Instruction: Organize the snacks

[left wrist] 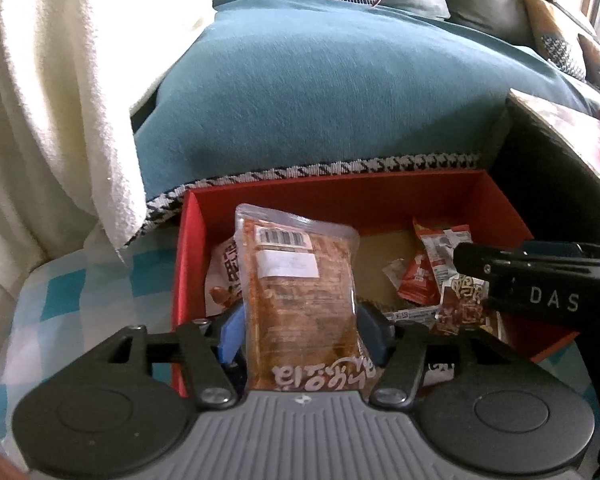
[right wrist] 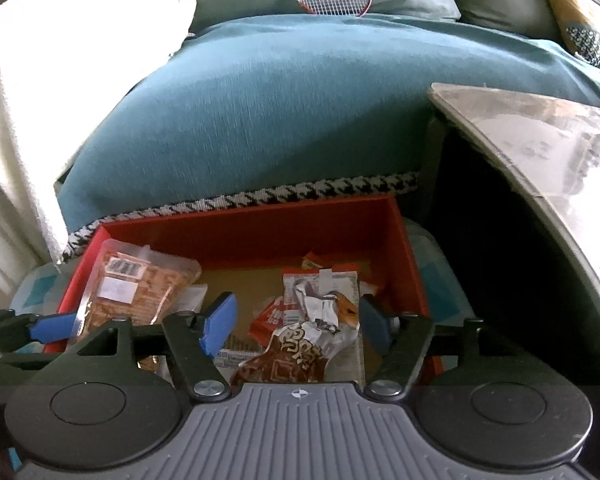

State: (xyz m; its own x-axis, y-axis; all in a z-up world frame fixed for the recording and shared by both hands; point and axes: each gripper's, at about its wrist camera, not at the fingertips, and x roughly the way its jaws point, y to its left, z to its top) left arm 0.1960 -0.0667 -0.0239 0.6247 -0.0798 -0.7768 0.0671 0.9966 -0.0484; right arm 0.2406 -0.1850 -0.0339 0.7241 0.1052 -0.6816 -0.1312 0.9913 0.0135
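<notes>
Both my grippers, left gripper (left wrist: 298, 334) and right gripper (right wrist: 294, 326), hang part-open over the red box (left wrist: 340, 194); the clear pouch (left wrist: 300, 292) and brown packet (right wrist: 296, 356) sit loose between the pads, ready to drop in.

Readable marks on the snack packs and one gripper

We read the white letters "DAS" on the black body of the right hand-held gripper (left wrist: 480, 280), seen from the left wrist. The clear pouch of brown snack (left wrist: 300, 300) carries a barcode sticker and a blank-looking white label near its top, and white Korean script along its lower edge that we cannot make out. The crumpled brown packet (right wrist: 296, 356) bears pale ornamental characters, also illegible to us. The red packets (left wrist: 418, 276) show white print too small to read.
</notes>
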